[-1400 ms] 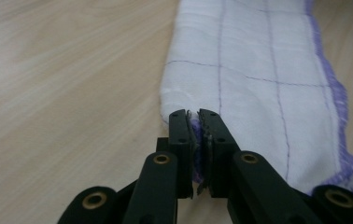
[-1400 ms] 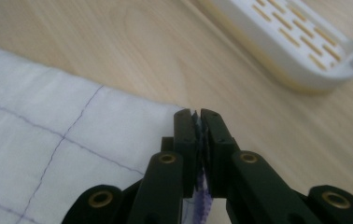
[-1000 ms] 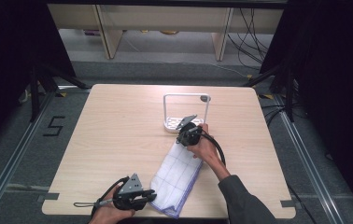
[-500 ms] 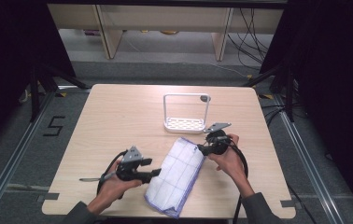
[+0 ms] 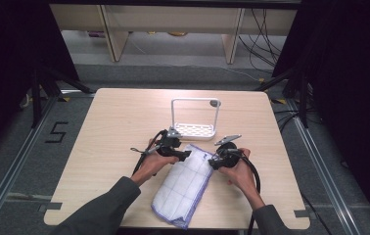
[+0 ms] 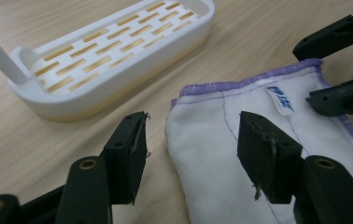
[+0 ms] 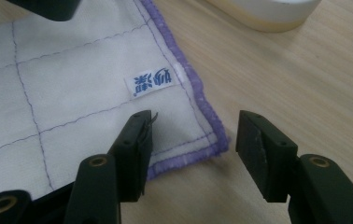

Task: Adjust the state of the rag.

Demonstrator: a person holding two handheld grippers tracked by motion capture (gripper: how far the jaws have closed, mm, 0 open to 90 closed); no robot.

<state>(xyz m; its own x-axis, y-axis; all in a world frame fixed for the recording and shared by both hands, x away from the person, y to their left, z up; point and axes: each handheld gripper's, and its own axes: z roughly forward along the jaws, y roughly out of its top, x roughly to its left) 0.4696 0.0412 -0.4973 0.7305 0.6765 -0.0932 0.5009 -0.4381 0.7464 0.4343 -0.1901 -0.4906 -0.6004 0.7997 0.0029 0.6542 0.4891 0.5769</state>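
Folded white cloth (image 5: 185,183) with purple edging is lying flat on the table (image 5: 109,122), just in front of the white rack (image 5: 195,120); landmark for everything here is the cloth. Left gripper (image 5: 185,155) is hanging at the cloth's far left corner, right gripper (image 5: 213,161) at its far right corner, the two pointing toward each other across the cloth's far edge.

Left gripper view: left gripper (image 6: 191,140) jaws are standing apart and have just been opening; the cloth (image 6: 258,140) corner is sitting between them, one jaw over bare table, the other over the fabric, pads not pressing on it. The rack (image 6: 118,51) is lying just beyond the corner, not touching the cloth. The other gripper's jaws are showing at the upper right, over the cloth's far side.

Right gripper view: right gripper (image 7: 193,140) jaws are also standing apart, just been opening, and the purple-hemmed corner of the cloth (image 7: 72,102) is lying between them ungripped. A small label (image 7: 152,81) with blue print is sitting just inside the hem near that corner.

Nothing is being held by either gripper.
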